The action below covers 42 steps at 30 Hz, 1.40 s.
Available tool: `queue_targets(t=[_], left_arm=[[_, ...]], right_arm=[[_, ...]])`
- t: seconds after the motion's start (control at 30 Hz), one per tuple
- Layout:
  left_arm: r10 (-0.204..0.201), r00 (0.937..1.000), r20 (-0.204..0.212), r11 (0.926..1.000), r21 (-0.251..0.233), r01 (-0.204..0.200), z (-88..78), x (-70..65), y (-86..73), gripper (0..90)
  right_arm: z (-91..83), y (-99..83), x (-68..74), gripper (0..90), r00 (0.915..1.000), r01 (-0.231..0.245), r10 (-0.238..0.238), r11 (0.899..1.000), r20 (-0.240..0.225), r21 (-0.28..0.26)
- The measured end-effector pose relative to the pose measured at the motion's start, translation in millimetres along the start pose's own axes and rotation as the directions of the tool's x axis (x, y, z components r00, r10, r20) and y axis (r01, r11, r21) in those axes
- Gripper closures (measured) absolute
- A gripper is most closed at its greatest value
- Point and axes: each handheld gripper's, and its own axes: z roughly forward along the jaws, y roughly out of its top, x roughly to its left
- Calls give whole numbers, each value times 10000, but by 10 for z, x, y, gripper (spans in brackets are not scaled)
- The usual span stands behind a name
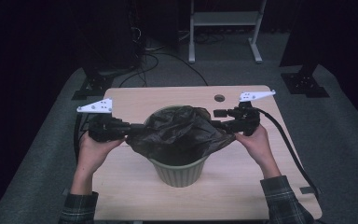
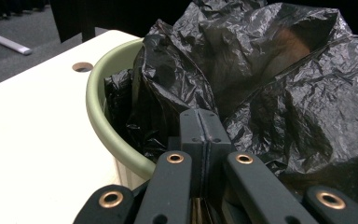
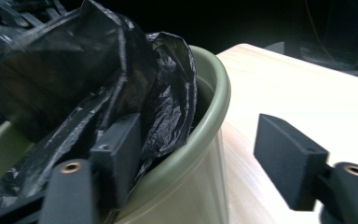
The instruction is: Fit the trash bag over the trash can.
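Two hands work one black bin liner (image 1: 179, 133) into the green bin (image 1: 181, 171) standing mid-surface (image 1: 135, 186). My left gripper (image 1: 129, 129) has its fingers (image 2: 204, 140) clamped together on the liner's left edge. My right gripper (image 1: 217, 120) has its fingers (image 3: 116, 154) apart, straddling the bin's rim. I judge I'm fitting the liner; next, pinch that right edge and fold it over the rim. No writing is readable.

The high view looks forward and down from above the person's side, taking in the whole table (image 1: 242, 182) from some way off. Each gripper view rides low and close, facing inward across the green bin (image 2: 103, 126) from opposite sides. All three share the black bag (image 1: 179, 130) and bin rim.
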Motion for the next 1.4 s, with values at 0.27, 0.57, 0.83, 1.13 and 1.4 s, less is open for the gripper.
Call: queue_targets(t=[0.27, 0.57, 0.83, 1.13, 1.4], left_arm=[[113, 9999, 45, 9999, -94, -113, -42, -16, 3, 896], [155, 9999, -47, 9995, -273, -156, -131, -27, -16, 896], [215, 9994, -257, 9978, -629, -231, -198, 11, 15, 897], [831, 9953, -496, 9883, -1241, -887, -219, -8, 203, 897], [1038, 9934, -482, 9837, -1424, -1097, -194, -22, 304, 897]], right_arm=[[137, 176, 82, 338, 9949, 854, -860, 9963, 536, 124], [262, 215, 251, 898, 9783, 2035, -2053, 9773, 268, 585], [12, 334, 308, 900, 9787, 2049, -2039, 9773, 240, -542], [23, 502, 367, 616, 9697, 2439, -2435, 9636, 171, -1096], [284, 652, 349, 520, 9643, 2648, -2642, 9627, 182, -562]])
